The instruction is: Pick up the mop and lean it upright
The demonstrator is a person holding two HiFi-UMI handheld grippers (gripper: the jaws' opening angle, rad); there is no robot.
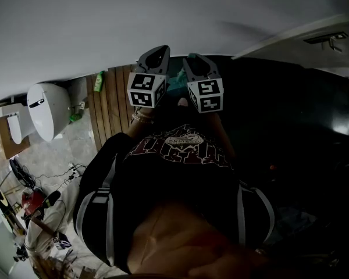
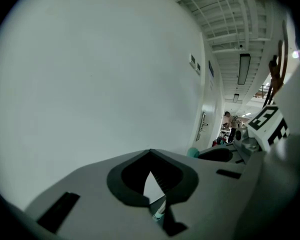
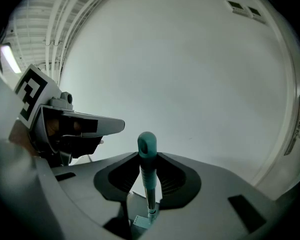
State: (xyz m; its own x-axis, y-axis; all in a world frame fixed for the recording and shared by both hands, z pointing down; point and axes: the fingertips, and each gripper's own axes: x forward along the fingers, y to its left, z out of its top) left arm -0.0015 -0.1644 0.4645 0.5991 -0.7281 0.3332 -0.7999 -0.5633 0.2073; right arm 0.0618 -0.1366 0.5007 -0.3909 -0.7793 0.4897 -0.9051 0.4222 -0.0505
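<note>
The mop's teal handle [image 3: 147, 156] stands upright close to the white wall, its rounded tip topmost and a thin metal pole below it. My right gripper [image 3: 149, 184] is open, and the handle rises between its jaws with room on both sides. My left gripper [image 2: 150, 176] is shut down to a thin slit with nothing held, just to the left of the right one. From the left gripper view the handle's teal tip [image 2: 192, 152] peeks over the right gripper's jaw. In the head view both grippers, left [image 1: 154, 56] and right [image 1: 199, 63], point at the wall, with a bit of teal mop [image 1: 175, 81] between them.
A white wall [image 1: 163, 16] is right ahead. A white toilet [image 1: 46, 109] stands at the left, beside wooden floor planks [image 1: 110, 106] and a green bottle [image 1: 99, 81]. Cables [image 1: 58, 176] lie on the floor. A door [image 2: 202, 126] and distant people [image 2: 229, 121] show down the corridor.
</note>
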